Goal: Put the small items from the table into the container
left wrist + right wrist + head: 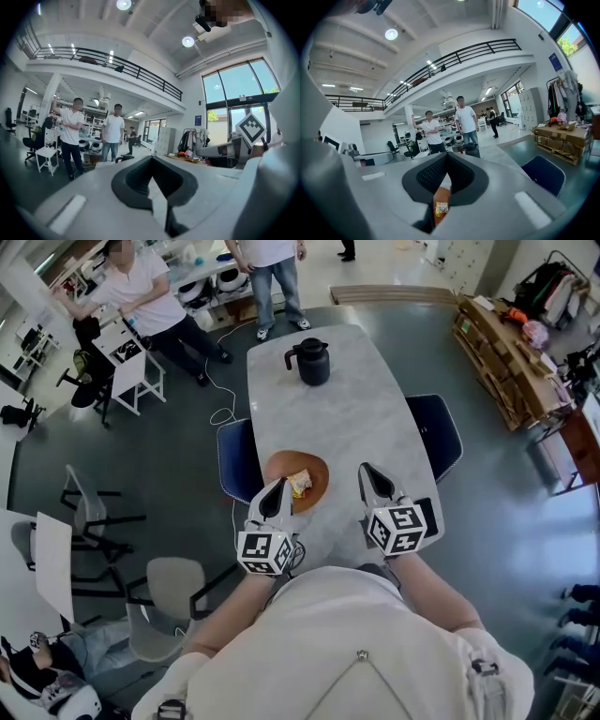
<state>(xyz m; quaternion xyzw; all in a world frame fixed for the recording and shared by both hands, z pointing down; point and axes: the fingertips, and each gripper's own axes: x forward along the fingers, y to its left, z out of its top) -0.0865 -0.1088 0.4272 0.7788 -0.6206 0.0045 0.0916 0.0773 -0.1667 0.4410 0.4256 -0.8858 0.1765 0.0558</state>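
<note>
Both tongs are clenched on nothing. On the left tongs (151, 177) the pads meet with no gap between them. The right tongs (446, 174) are pressed together the same way and hold nothing.

Through the slot under the right pads we see a small yellow packet (440, 208) lying in an orange dish (440, 193). From the head view the dish sits near our edge of the surface (347, 399). The left tongs hang at its near-left rim and the right tongs are off to its right. We find no other small item on the surface, only a black jug (309, 362) well away at the far end.

We judge the packet to be light and soft, with a crinkly, slippery wrapper that would skid out of a shallow pinch. If we took it up, we would grip it squarely across its middle or by a sealed end, and gently. It already lies in the dish, so little of the task seems left.
</note>
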